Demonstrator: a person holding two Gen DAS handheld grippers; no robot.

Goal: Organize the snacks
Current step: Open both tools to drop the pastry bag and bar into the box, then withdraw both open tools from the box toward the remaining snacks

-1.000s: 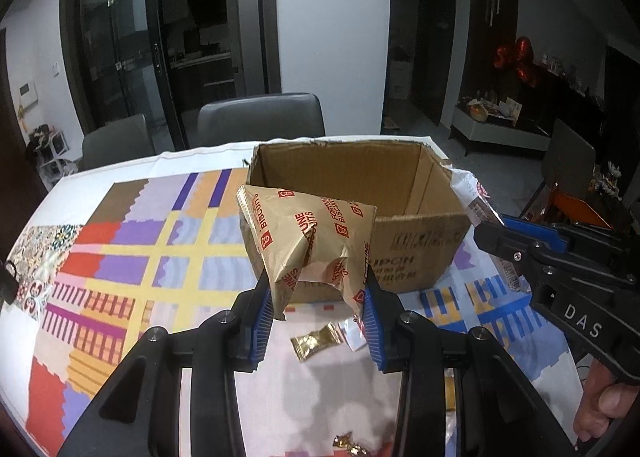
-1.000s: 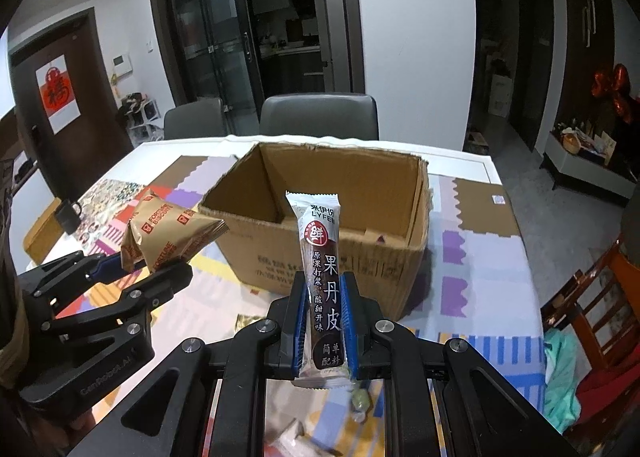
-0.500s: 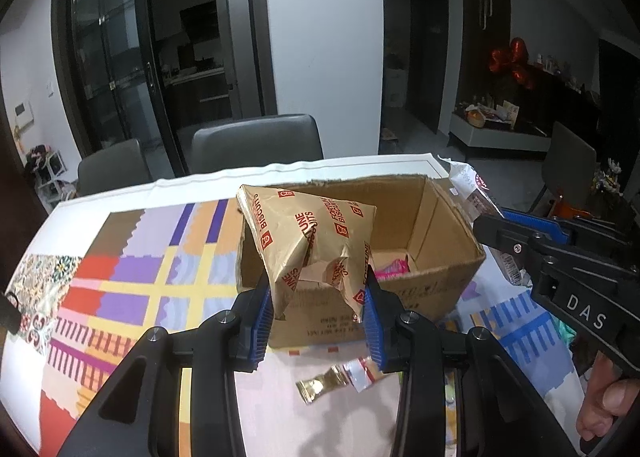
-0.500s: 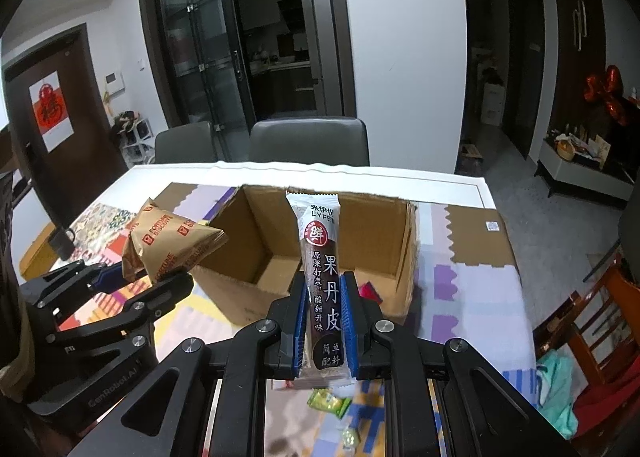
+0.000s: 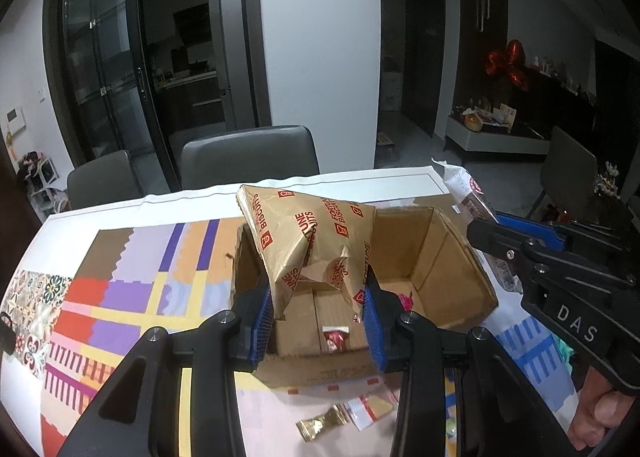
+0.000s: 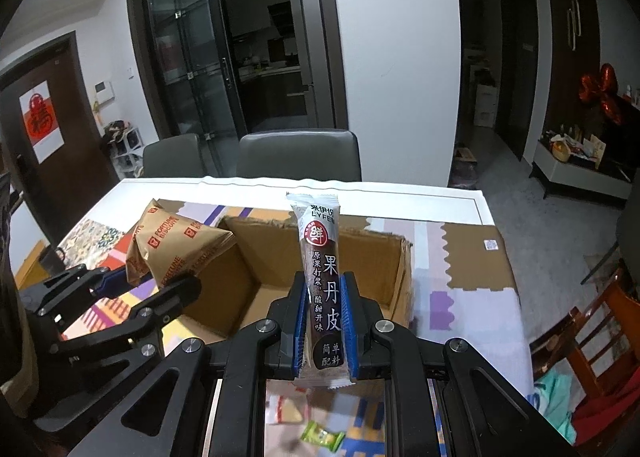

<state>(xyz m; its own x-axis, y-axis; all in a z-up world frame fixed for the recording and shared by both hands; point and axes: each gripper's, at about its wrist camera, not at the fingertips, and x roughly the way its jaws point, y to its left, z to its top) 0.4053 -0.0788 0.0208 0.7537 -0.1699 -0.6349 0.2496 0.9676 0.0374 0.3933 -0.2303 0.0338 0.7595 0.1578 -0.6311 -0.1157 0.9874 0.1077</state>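
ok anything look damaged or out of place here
The biscuit bag in the left gripper is badly crumpled where the pads pinch it. A few small wrapped snacks lie loose on the table in front of the cardboard box. The fruit bar in the right gripper looks intact.

Black grippers [image 5: 318,321] with blue ribbed jaws, silver screws, white "DAS" lettering

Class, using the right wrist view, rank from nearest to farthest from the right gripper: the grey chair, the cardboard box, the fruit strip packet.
1. Fruit strip packet, clamped in the right gripper.
2. Cardboard box, just beyond.
3. Grey chair, behind the table's far edge.
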